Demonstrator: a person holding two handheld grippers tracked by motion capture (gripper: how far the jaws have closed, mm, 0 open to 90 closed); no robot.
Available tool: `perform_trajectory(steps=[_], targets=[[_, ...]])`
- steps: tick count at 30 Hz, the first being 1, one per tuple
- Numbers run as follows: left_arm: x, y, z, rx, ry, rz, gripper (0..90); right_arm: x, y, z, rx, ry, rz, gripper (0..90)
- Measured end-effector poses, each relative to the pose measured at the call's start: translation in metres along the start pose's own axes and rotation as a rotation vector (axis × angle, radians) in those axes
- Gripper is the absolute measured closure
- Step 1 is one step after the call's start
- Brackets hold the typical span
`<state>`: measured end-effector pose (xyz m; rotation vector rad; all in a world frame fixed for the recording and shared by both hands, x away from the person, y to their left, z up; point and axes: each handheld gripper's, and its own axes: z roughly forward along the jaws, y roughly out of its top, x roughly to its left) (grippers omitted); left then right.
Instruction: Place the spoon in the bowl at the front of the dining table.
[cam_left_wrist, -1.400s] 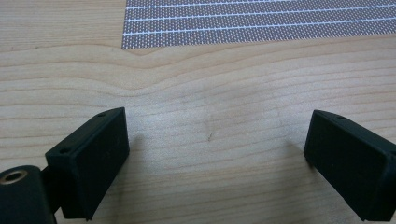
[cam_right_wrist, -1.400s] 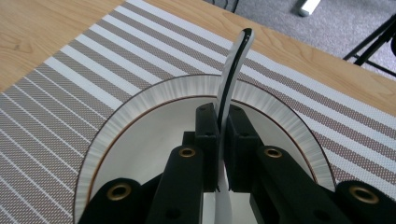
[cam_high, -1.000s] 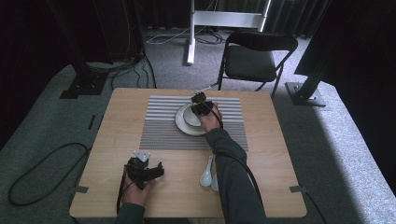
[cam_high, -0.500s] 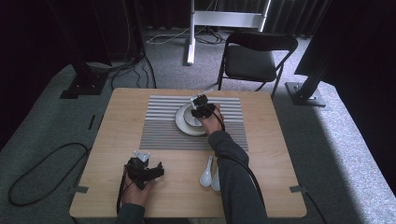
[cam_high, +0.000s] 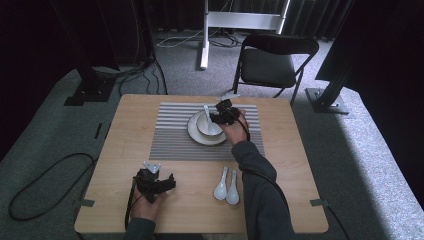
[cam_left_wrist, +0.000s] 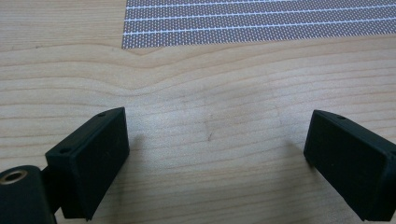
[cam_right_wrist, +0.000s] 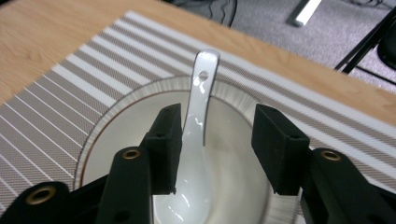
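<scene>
We see a white spoon (cam_right_wrist: 198, 135) lying in the bowl (cam_right_wrist: 243, 186), its scoop down inside and its handle slanting up over the rim toward the far edge of the striped mat (cam_high: 170, 137). The bowl sits on a plate (cam_high: 196, 137). Our right gripper (cam_right_wrist: 215, 140) has just been opening; its jaws stand apart around the spoon, no longer pressing it. Our left gripper (cam_left_wrist: 215, 154) rests open over bare table (cam_left_wrist: 210, 93). Two more spoons (cam_high: 226, 186) lie near the front edge.

You will find nothing to read here: no words, labels, brand marks, numbers or signs stand on the surface (cam_high: 125, 125), on the striped mat (cam_high: 170, 135) or on the plate (cam_high: 196, 134) on that mat.
</scene>
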<state>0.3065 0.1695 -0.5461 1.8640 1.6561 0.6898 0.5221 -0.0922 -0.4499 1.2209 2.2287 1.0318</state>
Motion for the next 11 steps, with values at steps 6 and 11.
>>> perform_trajectory(steps=[6, 11], targets=[[0.0, 0.0, 0.0, 0.001, -0.002, -0.004, 7.0, -0.013, 0.001, -0.022, -0.019, 0.011, 0.025, 49.8], [0.0, 0.0, 0.0, 0.0, -0.001, -0.004, 7.0, -0.017, -0.002, -0.023, -0.014, 0.009, 0.036, 49.8]])
